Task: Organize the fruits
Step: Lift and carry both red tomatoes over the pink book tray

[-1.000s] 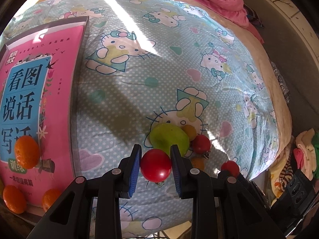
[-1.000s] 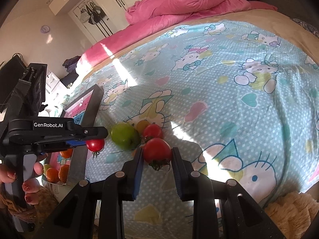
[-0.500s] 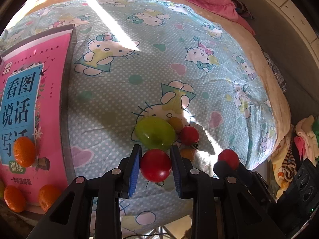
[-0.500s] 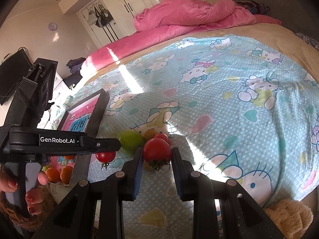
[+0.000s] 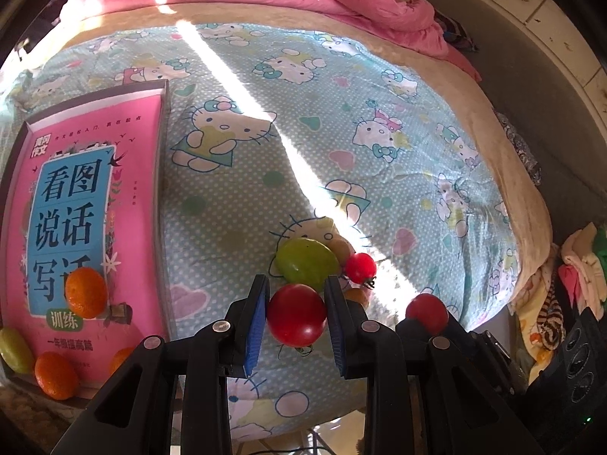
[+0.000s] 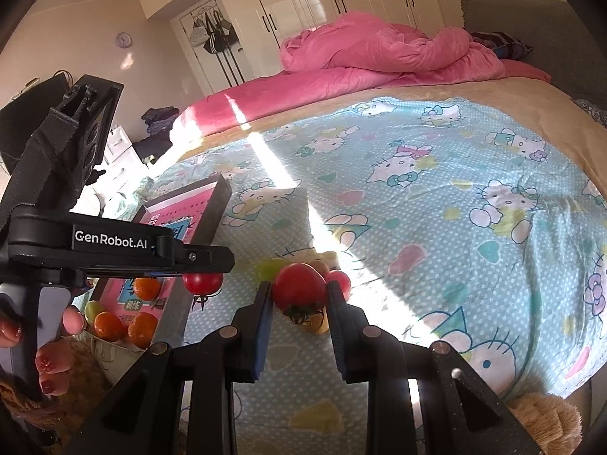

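bed (image 6: 436,204) in cartoon-cat sheet | pink duvet (image 6: 379,53) bunched at far end | white wardrobes (image 6: 341,3) behind | sun stripe (image 5: 242,87) crossing sheet

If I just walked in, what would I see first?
Two red tomatoes, each pinched in black tongs: one in the left tongs and one in the right tongs, above the cartoon-cat bedsheet. Next, the pink book on the left with oranges on it.
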The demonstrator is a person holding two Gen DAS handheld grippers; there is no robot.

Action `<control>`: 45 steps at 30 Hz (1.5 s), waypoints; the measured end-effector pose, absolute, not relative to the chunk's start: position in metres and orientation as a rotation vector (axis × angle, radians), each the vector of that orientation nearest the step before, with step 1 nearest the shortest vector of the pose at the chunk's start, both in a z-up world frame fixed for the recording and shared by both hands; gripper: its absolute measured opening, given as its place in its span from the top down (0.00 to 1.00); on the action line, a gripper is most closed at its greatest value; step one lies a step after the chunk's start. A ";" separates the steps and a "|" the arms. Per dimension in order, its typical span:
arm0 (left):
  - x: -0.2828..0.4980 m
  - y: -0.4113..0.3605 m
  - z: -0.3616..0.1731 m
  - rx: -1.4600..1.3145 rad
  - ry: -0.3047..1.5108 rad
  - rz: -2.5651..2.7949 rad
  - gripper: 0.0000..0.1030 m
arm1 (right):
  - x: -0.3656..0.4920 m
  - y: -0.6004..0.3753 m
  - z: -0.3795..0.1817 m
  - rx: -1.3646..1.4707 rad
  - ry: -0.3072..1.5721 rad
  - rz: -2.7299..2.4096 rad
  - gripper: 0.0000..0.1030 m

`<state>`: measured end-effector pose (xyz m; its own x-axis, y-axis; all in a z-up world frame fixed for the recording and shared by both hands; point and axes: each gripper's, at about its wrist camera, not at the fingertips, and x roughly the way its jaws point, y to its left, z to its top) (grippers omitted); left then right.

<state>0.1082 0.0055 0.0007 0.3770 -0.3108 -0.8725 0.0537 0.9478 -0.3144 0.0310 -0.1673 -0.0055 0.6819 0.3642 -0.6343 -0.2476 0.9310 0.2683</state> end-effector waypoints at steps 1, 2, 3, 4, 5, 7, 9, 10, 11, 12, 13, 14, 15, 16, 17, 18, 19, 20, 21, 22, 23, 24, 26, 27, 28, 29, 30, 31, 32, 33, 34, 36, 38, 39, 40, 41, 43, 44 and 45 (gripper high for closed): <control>0.108 0.008 0.002 -0.253 1.163 -0.233 0.70 | 0.030 -0.165 -0.003 0.165 0.739 0.350 0.73; 0.107 0.011 0.003 -0.257 1.160 -0.230 0.70 | 0.028 -0.163 -0.001 0.161 0.733 0.358 0.73; 0.107 0.013 0.004 -0.260 1.156 -0.228 0.70 | 0.027 -0.160 0.001 0.152 0.727 0.363 0.73; 0.106 0.016 0.005 -0.263 1.152 -0.225 0.70 | 0.025 -0.157 0.004 0.141 0.720 0.365 0.73; 0.105 0.018 0.006 -0.267 1.148 -0.223 0.70 | 0.025 -0.154 0.006 0.134 0.715 0.370 0.73; 0.102 0.024 0.009 -0.277 1.139 -0.221 0.70 | 0.022 -0.149 0.009 0.126 0.710 0.381 0.73; 0.099 0.029 0.012 -0.286 1.132 -0.216 0.70 | 0.021 -0.143 0.012 0.117 0.705 0.397 0.73; 0.098 0.032 0.013 -0.290 1.126 -0.213 0.70 | 0.020 -0.139 0.014 0.112 0.703 0.405 0.73; 0.096 0.036 0.014 -0.292 1.122 -0.210 0.70 | 0.018 -0.136 0.016 0.111 0.701 0.415 0.73; 0.095 0.039 0.015 -0.296 1.117 -0.207 0.70 | 0.017 -0.133 0.018 0.108 0.697 0.425 0.73; 0.094 0.043 0.016 -0.302 1.112 -0.202 0.70 | 0.015 -0.129 0.020 0.103 0.691 0.431 0.73; 0.092 0.047 0.017 -0.307 1.108 -0.196 0.70 | 0.014 -0.126 0.021 0.097 0.688 0.440 0.73; 0.091 0.050 0.017 -0.314 1.105 -0.189 0.70 | 0.013 -0.122 0.022 0.092 0.686 0.451 0.73; 0.090 0.055 0.017 -0.326 1.103 -0.184 0.70 | 0.011 -0.118 0.023 0.088 0.684 0.459 0.73; 0.089 0.060 0.018 -0.338 1.099 -0.181 0.70 | 0.011 -0.114 0.024 0.086 0.684 0.468 0.73; 0.088 0.065 0.019 -0.344 1.094 -0.177 0.70 | 0.010 -0.110 0.025 0.082 0.685 0.476 0.73; 0.087 0.070 0.019 -0.352 1.090 -0.170 0.70 | 0.009 -0.106 0.026 0.077 0.684 0.483 0.73; 0.086 0.075 0.020 -0.358 1.085 -0.164 0.70 | 0.007 -0.102 0.026 0.071 0.682 0.490 0.73; 0.085 0.078 0.021 -0.362 1.080 -0.160 0.70 | 0.006 -0.099 0.027 0.065 0.681 0.496 0.73; 0.084 0.083 0.021 -0.366 1.078 -0.154 0.70 | 0.005 -0.096 0.027 0.063 0.680 0.503 0.73; 0.083 0.087 0.022 -0.372 1.075 -0.147 0.70 | 0.005 -0.092 0.027 0.060 0.683 0.511 0.73; 0.082 0.090 0.022 -0.376 1.072 -0.143 0.70 | 0.004 -0.089 0.028 0.054 0.685 0.515 0.73; 0.080 0.096 0.023 -0.378 1.063 -0.132 0.70 | 0.003 -0.083 0.028 0.047 0.684 0.523 0.73; 0.079 0.099 0.024 -0.376 1.060 -0.128 0.70 | 0.003 -0.079 0.029 0.042 0.683 0.529 0.73; 0.078 0.102 0.025 -0.375 1.055 -0.123 0.70 | 0.002 -0.077 0.029 0.038 0.682 0.532 0.73; 0.077 0.104 0.026 -0.377 1.052 -0.120 0.70 | 0.002 -0.074 0.029 0.035 0.683 0.536 0.73; 0.076 0.107 0.027 -0.379 1.049 -0.117 0.70 | 0.002 -0.072 0.029 0.034 0.684 0.540 0.73; 0.075 0.109 0.027 -0.381 1.048 -0.113 0.70 | 0.002 -0.070 0.029 0.033 0.684 0.542 0.73; 0.074 0.112 0.027 -0.383 1.047 -0.109 0.70 | 0.002 -0.068 0.030 0.029 0.684 0.544 0.73; 0.073 0.114 0.028 -0.385 1.045 -0.105 0.70 | 0.002 -0.066 0.030 0.028 0.684 0.546 0.73; 0.072 0.116 0.028 -0.387 1.043 -0.101 0.70 | 0.002 -0.065 0.031 0.027 0.684 0.549 0.73; 0.070 0.121 0.028 -0.390 1.039 -0.092 0.70 | 0.003 -0.063 0.033 0.025 0.680 0.550 0.73; 0.067 0.125 0.030 -0.394 1.034 -0.086 0.70 | 0.004 -0.062 0.035 0.024 0.672 0.552 0.73; 0.066 0.127 0.030 -0.393 1.032 -0.081 0.70 | 0.004 -0.062 0.035 0.023 0.672 0.552 0.73; 0.064 0.130 0.031 -0.396 1.030 -0.076 0.70 | 0.004 -0.061 0.036 0.025 0.671 0.553 0.73; 0.062 0.133 0.032 -0.400 1.026 -0.073 0.70 | 0.005 -0.061 0.037 0.028 0.671 0.554 0.73; 0.057 0.140 0.034 -0.403 1.015 -0.061 0.70 | 0.006 -0.060 0.037 0.027 0.671 0.557 0.73; 0.054 0.144 0.035 -0.409 1.010 -0.056 0.70 | 0.006 -0.060 0.038 0.029 0.667 0.560 0.73; 0.051 0.148 0.036 -0.413 1.005 -0.050 0.70 | 0.006 -0.060 0.038 0.032 0.665 0.564 0.73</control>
<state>0.0513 0.1480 0.0358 0.5418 -0.2288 -0.8088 -0.1467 0.9217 -0.3590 0.0061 -0.0598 0.0378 0.6438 0.5050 -0.5749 -0.4848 0.8505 0.2041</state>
